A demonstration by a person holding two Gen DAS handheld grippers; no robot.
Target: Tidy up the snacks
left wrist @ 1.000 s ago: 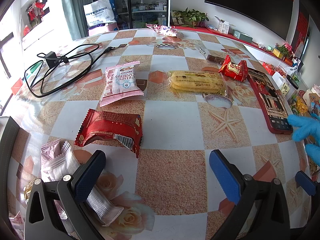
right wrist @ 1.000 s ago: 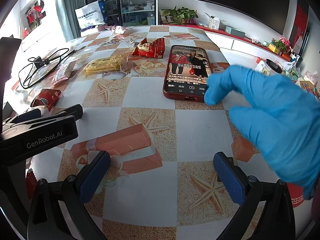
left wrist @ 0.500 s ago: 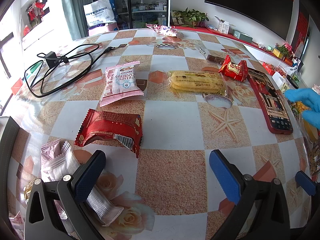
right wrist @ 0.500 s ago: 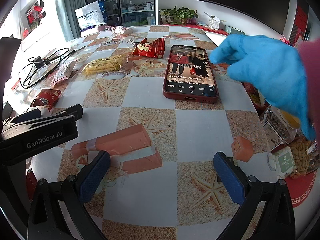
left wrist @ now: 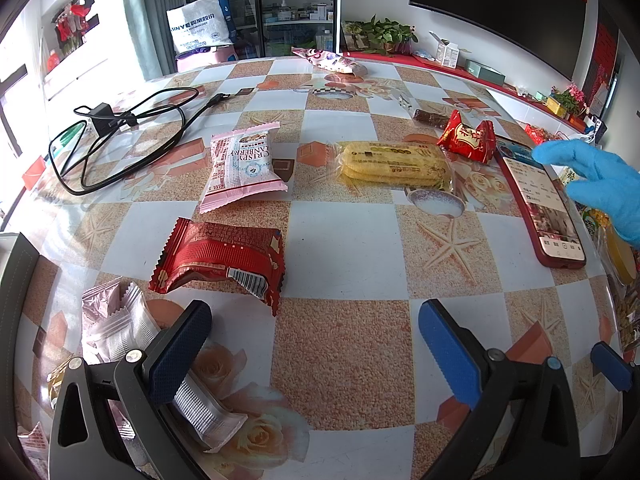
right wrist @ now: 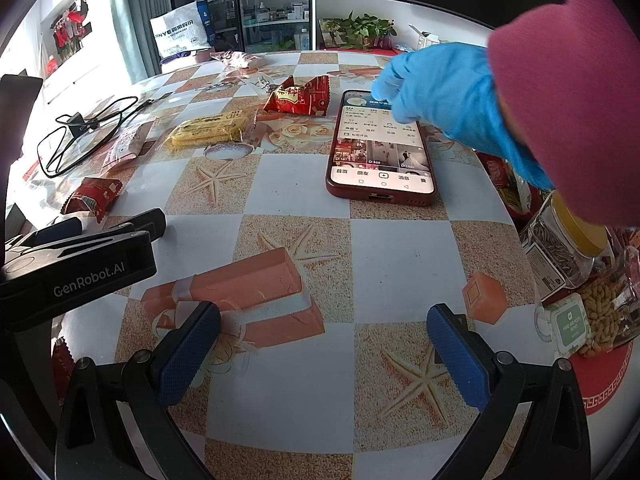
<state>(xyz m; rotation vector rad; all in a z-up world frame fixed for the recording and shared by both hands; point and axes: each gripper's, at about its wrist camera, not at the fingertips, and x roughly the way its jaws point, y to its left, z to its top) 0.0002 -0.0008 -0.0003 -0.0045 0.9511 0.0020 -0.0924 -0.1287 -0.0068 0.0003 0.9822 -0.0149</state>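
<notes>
Blue glove (right wrist: 448, 92); pink sleeve (right wrist: 568, 92); blue-padded black grippers

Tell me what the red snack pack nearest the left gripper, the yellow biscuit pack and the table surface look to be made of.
Red snack pack: glossy plastic film, likely foil-lined; crimped sawtooth ends, creases, printed barcode.
Yellow biscuit pack: clear thin plastic wrap; the biscuits show through, with glare on top.
Table: seemingly a printed, smooth, shiny covering, perhaps vinyl or glass-topped; window light reflects off it. I can't tell which.
</notes>
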